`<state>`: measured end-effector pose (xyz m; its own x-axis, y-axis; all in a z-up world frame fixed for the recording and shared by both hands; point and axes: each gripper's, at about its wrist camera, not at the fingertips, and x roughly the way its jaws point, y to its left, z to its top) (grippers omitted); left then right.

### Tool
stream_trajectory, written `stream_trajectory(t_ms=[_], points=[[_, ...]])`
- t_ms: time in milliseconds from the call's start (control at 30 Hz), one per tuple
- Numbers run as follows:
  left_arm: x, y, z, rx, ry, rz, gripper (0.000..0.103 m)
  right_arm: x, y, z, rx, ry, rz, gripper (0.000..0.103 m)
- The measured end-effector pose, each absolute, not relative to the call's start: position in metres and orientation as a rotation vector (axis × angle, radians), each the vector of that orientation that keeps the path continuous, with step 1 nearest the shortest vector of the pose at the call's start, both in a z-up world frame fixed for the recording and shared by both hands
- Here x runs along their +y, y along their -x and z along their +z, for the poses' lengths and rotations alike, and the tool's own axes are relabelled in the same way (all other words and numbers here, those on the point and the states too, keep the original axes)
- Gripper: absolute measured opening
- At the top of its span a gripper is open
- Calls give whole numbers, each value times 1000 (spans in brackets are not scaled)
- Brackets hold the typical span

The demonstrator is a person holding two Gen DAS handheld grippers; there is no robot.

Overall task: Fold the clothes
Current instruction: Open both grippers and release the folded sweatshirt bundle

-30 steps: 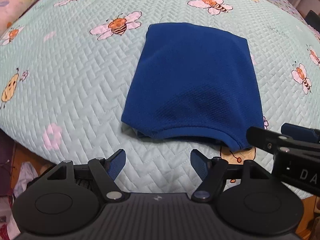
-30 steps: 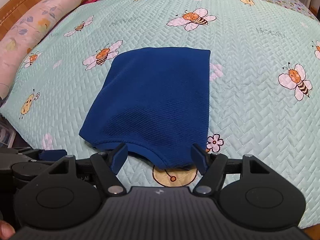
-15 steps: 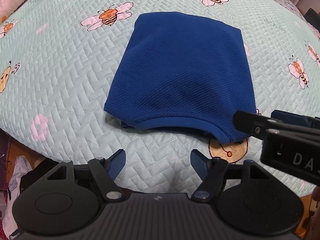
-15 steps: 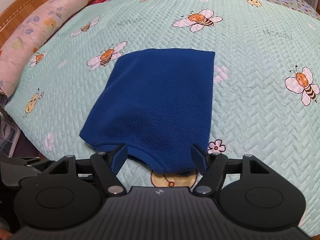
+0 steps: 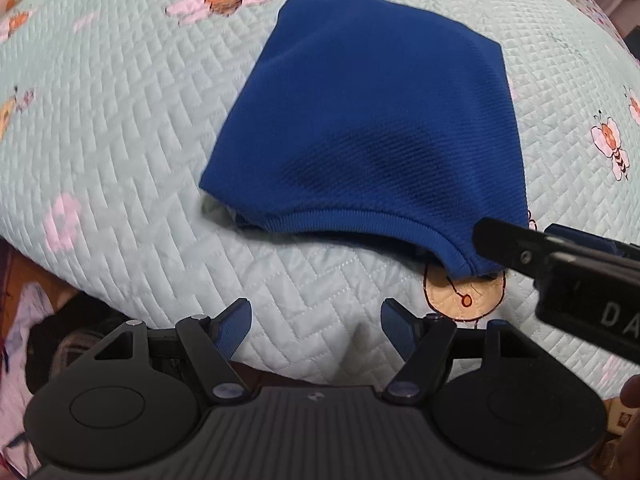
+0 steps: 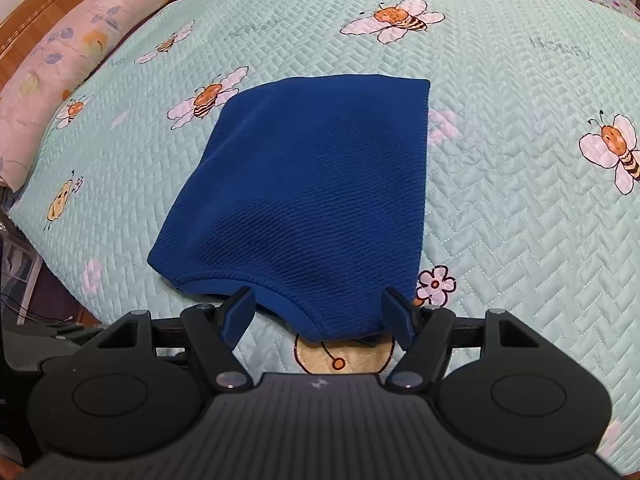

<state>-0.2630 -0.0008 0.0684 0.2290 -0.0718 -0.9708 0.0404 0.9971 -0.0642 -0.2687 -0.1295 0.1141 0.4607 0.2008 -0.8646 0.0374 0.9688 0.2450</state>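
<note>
the right claw [image 6: 318,316] is nearer: the near right corner of the blue garment [image 6: 304,200] lies between its released fingers, unpinched. the left claw [image 5: 316,332], also released, hovers over bare bed quilt [image 5: 120,140], the hem just beyond it. folded into a compact block, long axis near to far, ribbed hem nearest, the garment sits mid-bed.

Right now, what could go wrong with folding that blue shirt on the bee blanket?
1. The blue shirt lies near the edge of the bed; a pull toward that edge might slide it off.
2. The right gripper is open around the near corner, where layers stack. It may pinch only the top one, undoing the fold.
3. The left gripper is open over bare quilt, short of the hem, so it might grab bedding instead.
</note>
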Motion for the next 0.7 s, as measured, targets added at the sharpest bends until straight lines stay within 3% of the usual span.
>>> stream_trajectory(t_ms=[533,700], points=[[-7,266,66,1343,22,-69,74,-134,271,109,1105,-251,117,70],[6,266,65,1331,208,-77,74,-154,273,108,1054,-355,163,70]])
